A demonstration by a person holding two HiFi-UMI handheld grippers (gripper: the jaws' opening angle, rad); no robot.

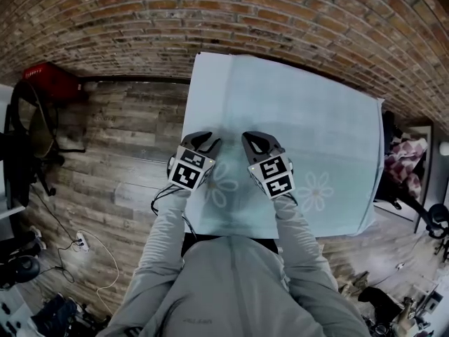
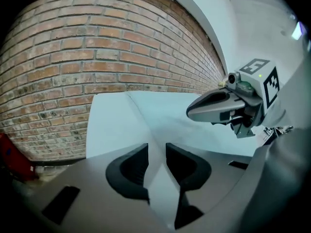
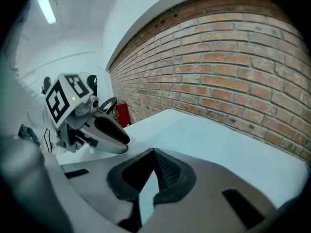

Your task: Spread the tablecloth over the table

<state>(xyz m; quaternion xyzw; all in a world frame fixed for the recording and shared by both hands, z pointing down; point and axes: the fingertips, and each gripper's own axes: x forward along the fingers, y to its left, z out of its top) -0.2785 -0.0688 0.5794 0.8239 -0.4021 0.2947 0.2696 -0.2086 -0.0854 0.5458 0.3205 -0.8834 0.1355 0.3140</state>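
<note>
With the tablecloth (image 1: 280,111) already flat over the table, left gripper (image 1: 208,143) jaws apart and right gripper (image 1: 253,142) jaws closed on nothing, a low sweep could snag and rumple it.

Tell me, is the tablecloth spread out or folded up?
Spread out. The tablecloth lies flat and wide in the head view, one single layer, with only faint crease lines across it.

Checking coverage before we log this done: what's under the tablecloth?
No tabletop shows: the tablecloth covers it in every view and seems to drape past the edges. Whatever lies beneath is hidden. Only wooden floor shows beside it.
</note>
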